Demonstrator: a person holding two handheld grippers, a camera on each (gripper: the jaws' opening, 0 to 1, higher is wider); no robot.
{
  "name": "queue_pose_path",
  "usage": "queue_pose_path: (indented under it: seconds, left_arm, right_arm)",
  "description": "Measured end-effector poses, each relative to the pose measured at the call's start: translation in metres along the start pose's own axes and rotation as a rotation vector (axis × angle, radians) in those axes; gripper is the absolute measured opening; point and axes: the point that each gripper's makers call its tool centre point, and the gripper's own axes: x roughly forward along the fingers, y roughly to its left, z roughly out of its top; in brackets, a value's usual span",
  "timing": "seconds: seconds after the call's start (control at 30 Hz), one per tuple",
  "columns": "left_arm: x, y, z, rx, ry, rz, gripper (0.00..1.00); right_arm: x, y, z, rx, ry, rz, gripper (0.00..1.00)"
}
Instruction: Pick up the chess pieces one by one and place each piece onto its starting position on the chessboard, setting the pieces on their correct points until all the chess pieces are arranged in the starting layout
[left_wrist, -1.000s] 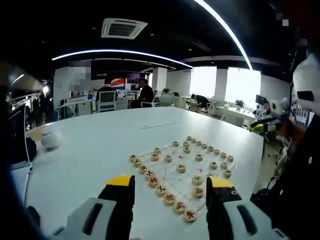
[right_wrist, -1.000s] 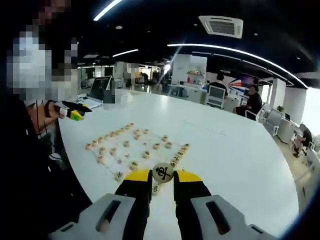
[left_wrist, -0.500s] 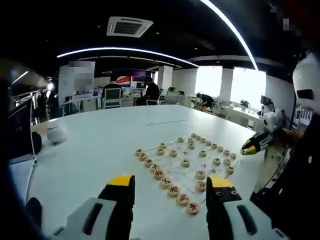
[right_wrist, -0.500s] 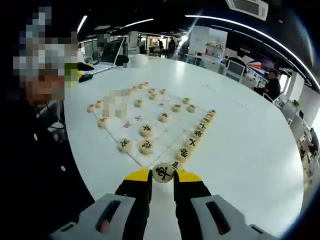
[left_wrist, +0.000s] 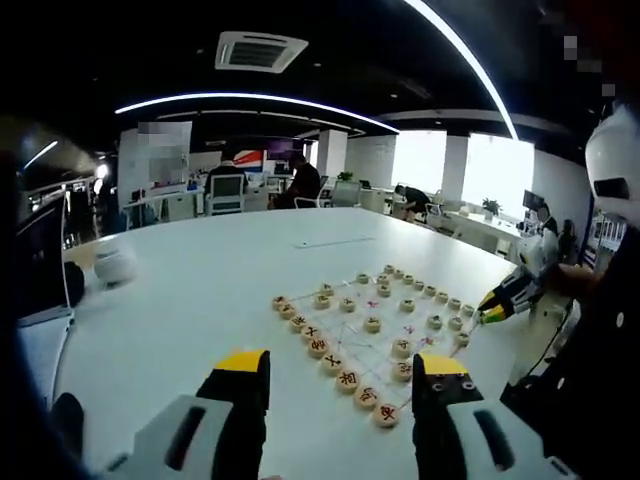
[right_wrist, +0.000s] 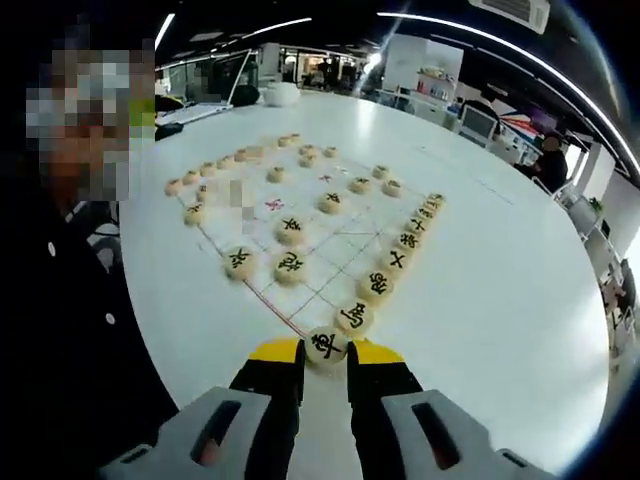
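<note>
One round piece (right_wrist: 326, 345) sits clamped in the low right tool (right_wrist: 325, 368); left tool (left_wrist: 340, 375) gapes.

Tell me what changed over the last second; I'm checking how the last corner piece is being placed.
The right gripper carried its held piece down from above the table to the near corner of the board, next to the end of the black row; in the left gripper view it moved in toward the board. It stayed shut on the piece. The left gripper stayed open and empty; the placed pieces did not move.
</note>
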Motion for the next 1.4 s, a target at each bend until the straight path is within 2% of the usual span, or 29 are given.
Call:
queue_pose_path:
  seconds: [0.3,0.57,0.83,1.0,1.13,1.23,1.3,1.4]
  left_arm:
    - [0.000,0.000,-0.001,-0.001,0.001,0.002,0.58]
    - [0.000,-0.001,0.000,0.000,0.002,0.001,0.58]
    - [-0.003,0.001,0.002,0.002,0.001,0.017,0.59]
    - [-0.010,0.004,0.005,0.005,-0.036,0.037,0.60]
    - [-0.014,0.010,0.000,-0.008,-0.042,0.053,0.61]
    - [-0.020,0.016,0.003,-0.026,-0.076,0.065,0.62]
    - [-0.023,0.019,0.010,-0.037,-0.119,0.075,0.62]
    - [-0.027,0.022,0.016,-0.023,-0.157,0.087,0.63]
  right_arm:
    - [-0.001,0.001,0.000,-0.005,-0.014,-0.003,0.19]
    - [-0.011,-0.005,0.004,0.038,-0.057,-0.004,0.27]
    - [-0.034,-0.037,0.031,0.099,-0.223,-0.078,0.35]
    - [-0.059,-0.074,0.055,0.115,-0.360,-0.178,0.37]
    - [-0.077,-0.089,0.071,0.162,-0.452,-0.189,0.39]
    - [-0.083,-0.091,0.075,0.158,-0.469,-0.190,0.42]
    - [-0.084,-0.092,0.077,0.138,-0.478,-0.206,0.43]
    - [-0.088,-0.091,0.079,0.137,-0.504,-0.208,0.44]
